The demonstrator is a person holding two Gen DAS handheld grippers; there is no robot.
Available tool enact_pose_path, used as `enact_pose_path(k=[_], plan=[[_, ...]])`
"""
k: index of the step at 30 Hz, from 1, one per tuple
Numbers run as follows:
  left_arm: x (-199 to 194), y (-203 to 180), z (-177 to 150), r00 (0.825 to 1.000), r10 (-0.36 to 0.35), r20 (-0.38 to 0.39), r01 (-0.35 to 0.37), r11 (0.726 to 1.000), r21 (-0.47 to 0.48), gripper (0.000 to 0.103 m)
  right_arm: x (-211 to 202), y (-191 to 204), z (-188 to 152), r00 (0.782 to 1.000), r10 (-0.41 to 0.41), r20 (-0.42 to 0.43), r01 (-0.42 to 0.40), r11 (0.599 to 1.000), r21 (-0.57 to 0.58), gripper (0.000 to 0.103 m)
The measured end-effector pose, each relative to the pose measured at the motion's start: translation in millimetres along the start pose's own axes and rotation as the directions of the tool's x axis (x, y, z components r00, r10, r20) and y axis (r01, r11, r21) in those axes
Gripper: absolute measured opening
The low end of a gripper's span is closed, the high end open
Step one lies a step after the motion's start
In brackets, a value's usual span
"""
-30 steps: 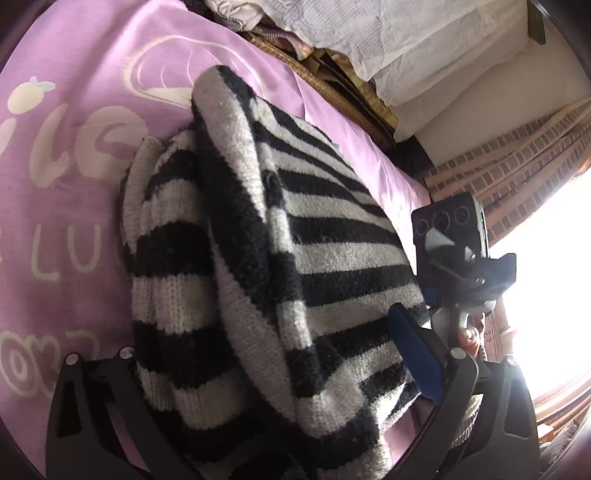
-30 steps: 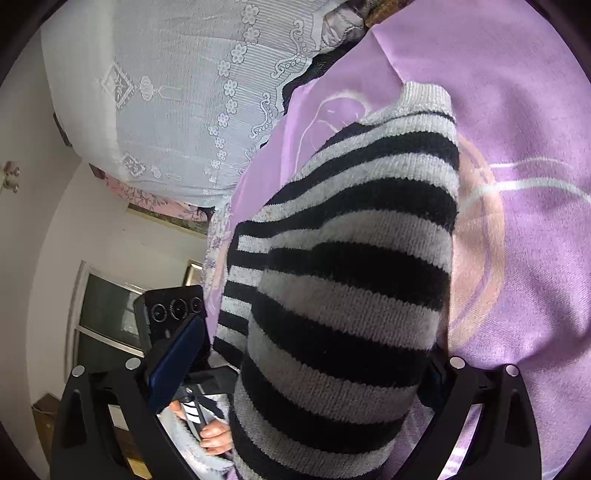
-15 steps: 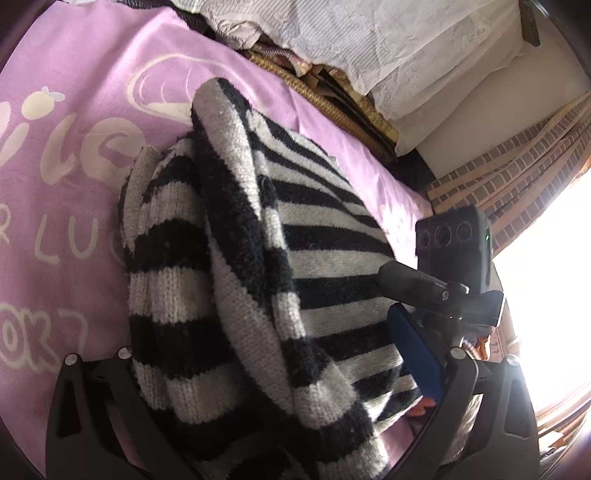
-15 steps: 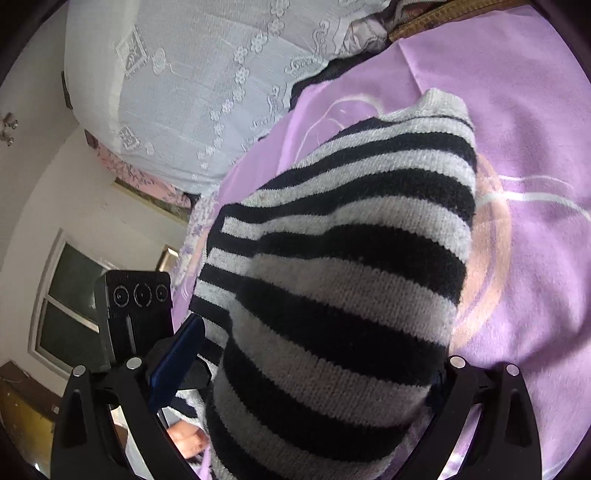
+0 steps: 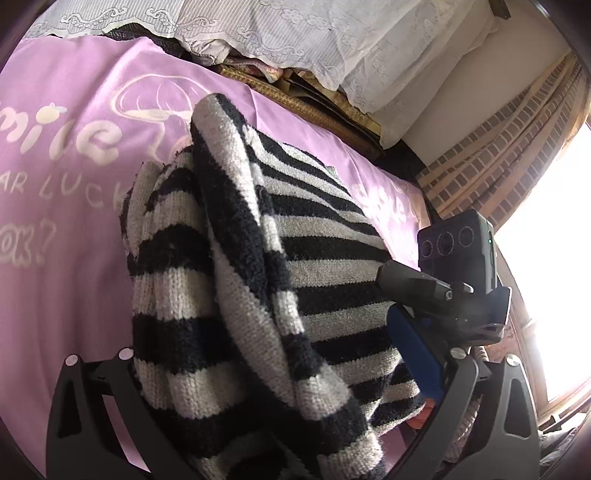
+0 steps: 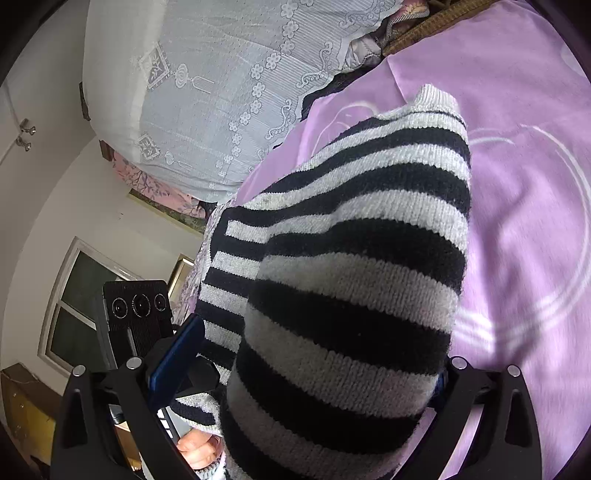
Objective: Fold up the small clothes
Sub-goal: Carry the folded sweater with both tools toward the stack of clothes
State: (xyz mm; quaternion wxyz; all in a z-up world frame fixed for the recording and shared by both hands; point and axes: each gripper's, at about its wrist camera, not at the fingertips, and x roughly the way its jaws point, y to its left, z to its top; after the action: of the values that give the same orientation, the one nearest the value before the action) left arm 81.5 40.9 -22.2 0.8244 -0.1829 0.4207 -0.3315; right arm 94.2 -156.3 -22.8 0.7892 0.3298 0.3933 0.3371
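**Striped sweater held up over the purple sheet**

The purple sheet (image 5: 74,258) is the biggest thing. It is smooth and flat, with pale letters and a curly drawing printed on it. Behind it hangs a white lace cloth (image 5: 332,33), thin and full of little flowers. A brick-print curtain (image 5: 498,147) hangs by the bright window.

The sweater (image 5: 295,277) is the thing to fold. It is thick, fuzzy knit with black and white stripes. It starts right between the fingers of both grippers and runs away from them toward the lace cloth. Its long side goes that way too. Its far end seems to rest on the sheet, and the near end is lifted.

The left gripper (image 5: 280,435) has a bunched edge of the sweater between its fingers, so it is pinching it. The right gripper (image 6: 295,424) pinches the other near edge the same way. Both are equally close to the sweater. I think the next move is to carry the near edge forward over the far end.

A hand (image 6: 199,448) shows low in the right view.
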Motion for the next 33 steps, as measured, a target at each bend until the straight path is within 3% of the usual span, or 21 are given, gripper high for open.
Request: enact_pose_path(k=[8,15,19,24,33], plan=[[-18.6,-19.3,-37.0,0.998,0.045,0.047,-0.045,0.999,-0.003,0.098,-13.8,10.8,-30.0,0.999,0.032,-0.035,-0.033,0.999,-0.034,0.100],[-27.1,-32.2,-52.1,0.998,0.014,0.054,-0.015,1.000,0.018,0.098,-34.9,22.6,-49.0,0.999,0.034,-0.033,-0.036,0.998,-0.053,0.100],[-21.7,-44.2,-53.9,0.999,-0.047,0.021,0.046,0.998,0.053,0.098,-65.9,29.2,-62.3,0.999,0.021,0.030,-0.018,0.996,-0.082,0.100],[-8.1,-70.8,-57.6,0.997,-0.072,-0.027,0.075,0.990,0.117,0.098,-102.2,20.1,-77.9,0.994,0.027,0.105,-0.024,0.999,-0.031,0.100],[0.4,-120.6,-48.5,0.988,-0.136,-0.073,0.149,0.967,0.207,0.098,-163.4,14.2,-93.8,0.970,0.026,0.243,-0.030,1.000,0.010,0.100]])
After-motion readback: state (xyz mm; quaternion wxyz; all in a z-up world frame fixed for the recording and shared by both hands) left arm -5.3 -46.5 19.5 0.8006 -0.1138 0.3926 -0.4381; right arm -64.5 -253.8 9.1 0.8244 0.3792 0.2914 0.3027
